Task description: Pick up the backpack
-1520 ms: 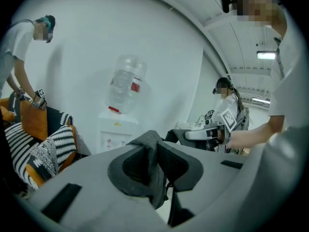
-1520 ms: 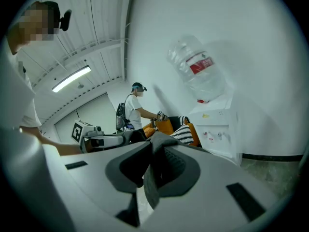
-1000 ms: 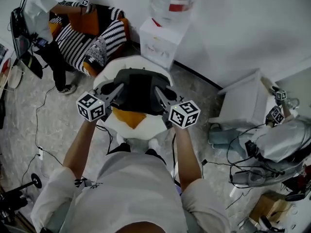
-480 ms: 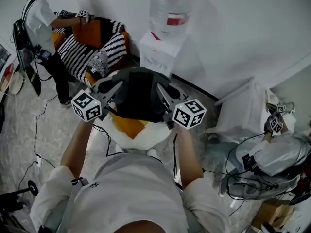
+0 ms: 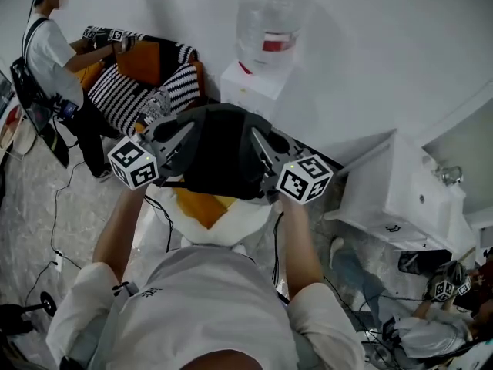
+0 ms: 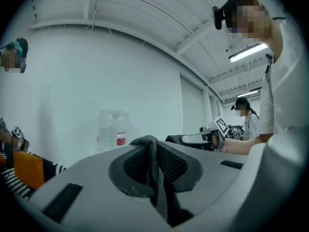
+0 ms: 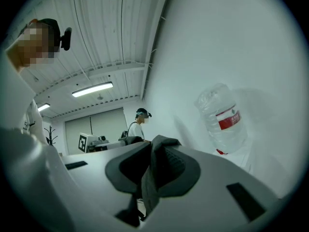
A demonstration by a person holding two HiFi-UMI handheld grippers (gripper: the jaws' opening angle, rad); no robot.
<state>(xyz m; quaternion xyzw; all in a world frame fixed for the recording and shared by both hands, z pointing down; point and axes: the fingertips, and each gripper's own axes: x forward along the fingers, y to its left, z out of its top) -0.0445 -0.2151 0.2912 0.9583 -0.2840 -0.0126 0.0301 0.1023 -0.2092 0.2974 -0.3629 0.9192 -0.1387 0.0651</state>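
**1. Position.** The backpack [image 5: 223,149] hangs between the left claw [image 6: 154,164] and the right claw [image 7: 151,164], one claw at each side of it. It appears to be clear of the white and orange seat [image 5: 248,220] below both claws. A water bottle [image 5: 269,25] stands beyond the claw tips.

**2. Claw state.** Both claws are narrow and clamped on the backpack. In the left gripper view, a fold of dark fabric [image 6: 147,141] sits pinched between the pads. The jaws of this claw have just been closing further on it. In the right gripper view, a second fold [image 7: 161,140] is pinched between the pads in the same way.

**3. Handling (judgement).**
- The backpack looks soft and unframed. Expect the body to sag and swing below the claws rather than hold its shape.
- Its weight cannot be read from the views. The bulk suggests a moderate load, shared by two small pinch points.
- Thin woven fabric can creep out from between smooth pads under load.
- Nothing about it looks fragile, so a firm clamp carries no risk of damage.

**4. Where to take hold (judgement).**
- Prefer a strap, a handle or a stitched seam, where the material is doubled and gives the pads an edge to bear on.
- Seat the material deep between the pads, not at the tips.
- Keep both claws level with each other so that neither pinch carries the whole load.
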